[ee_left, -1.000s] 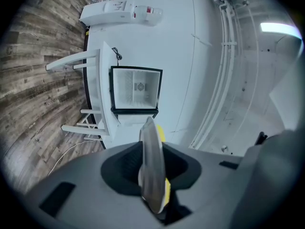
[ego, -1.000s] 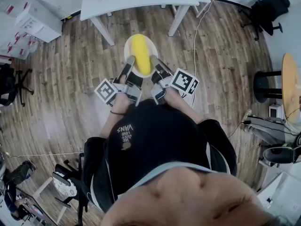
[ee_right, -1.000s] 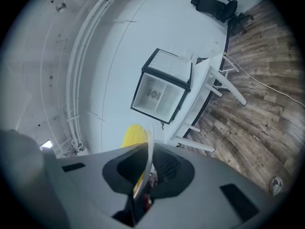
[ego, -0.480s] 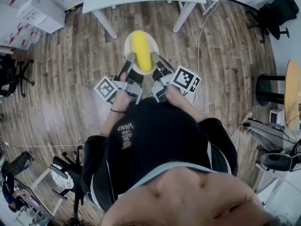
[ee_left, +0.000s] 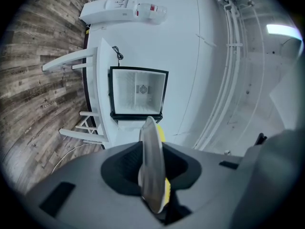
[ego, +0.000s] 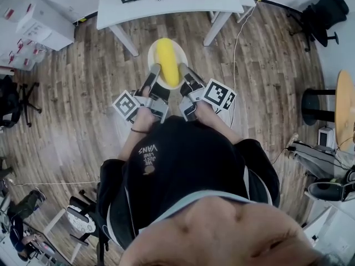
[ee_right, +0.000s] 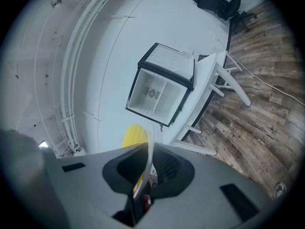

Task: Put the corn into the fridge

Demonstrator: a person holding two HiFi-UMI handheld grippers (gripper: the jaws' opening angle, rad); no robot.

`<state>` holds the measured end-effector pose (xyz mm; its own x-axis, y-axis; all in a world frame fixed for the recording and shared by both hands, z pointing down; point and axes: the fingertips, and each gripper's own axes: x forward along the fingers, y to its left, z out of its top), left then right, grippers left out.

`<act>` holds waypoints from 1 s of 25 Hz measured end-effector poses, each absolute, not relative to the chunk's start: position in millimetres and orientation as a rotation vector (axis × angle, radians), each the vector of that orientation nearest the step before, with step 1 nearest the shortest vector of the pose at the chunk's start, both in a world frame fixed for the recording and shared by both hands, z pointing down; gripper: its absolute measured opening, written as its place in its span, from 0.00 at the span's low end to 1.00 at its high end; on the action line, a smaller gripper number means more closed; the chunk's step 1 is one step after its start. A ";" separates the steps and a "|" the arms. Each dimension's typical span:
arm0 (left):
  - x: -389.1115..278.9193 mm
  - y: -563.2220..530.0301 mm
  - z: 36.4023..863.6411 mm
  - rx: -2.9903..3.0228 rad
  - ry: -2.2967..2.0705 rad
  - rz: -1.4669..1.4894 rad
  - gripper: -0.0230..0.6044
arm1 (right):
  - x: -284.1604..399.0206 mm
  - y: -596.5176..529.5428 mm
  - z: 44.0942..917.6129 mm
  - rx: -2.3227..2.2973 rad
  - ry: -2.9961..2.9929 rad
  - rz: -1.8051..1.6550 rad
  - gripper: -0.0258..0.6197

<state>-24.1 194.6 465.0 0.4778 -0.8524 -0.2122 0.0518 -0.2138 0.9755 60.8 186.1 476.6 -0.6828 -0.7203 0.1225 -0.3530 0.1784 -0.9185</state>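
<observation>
A yellow corn [ego: 166, 61] lies on a white plate [ego: 178, 50] carried above the wooden floor. My left gripper [ego: 155, 71] is shut on the plate's near-left rim and my right gripper [ego: 183, 72] on its near-right rim. In the left gripper view the plate [ee_left: 150, 161] shows edge-on between the jaws, with the corn [ee_left: 162, 133] behind it. The right gripper view shows the plate rim [ee_right: 149, 149] the same way, with the corn [ee_right: 133, 135] to its left. The small fridge [ee_left: 137, 91] [ee_right: 162, 87] stands open on a white table [ego: 166, 5] straight ahead, its inside white.
A cable [ego: 235, 49] trails over the floor by the table's right leg. A black office chair [ego: 321, 13] stands at the far right, with a round wooden table [ego: 344, 101] nearer. White boxes [ego: 41, 24] sit at the far left.
Both grippers, still shut on the plate with the corn, have moved forward towards the white table. The fridge on it now shows at the head view's top edge.
</observation>
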 end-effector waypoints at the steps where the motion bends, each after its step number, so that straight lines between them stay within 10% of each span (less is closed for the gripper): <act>1: -27.5 188.1 464.2 1.568 -0.712 -0.974 0.18 | 57.4 179.9 475.7 -1.020 2.119 -1.502 0.09; 25: -107.7 80.9 457.7 1.592 -0.597 -0.879 0.18 | -22.6 83.8 469.0 -1.139 2.011 -1.428 0.09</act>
<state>-107.7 80.9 457.7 0.5881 -0.7792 -0.2170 0.0856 -0.2068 0.9746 -22.6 83.8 469.0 -0.5750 -0.8099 0.1160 -0.3767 0.1361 -0.9163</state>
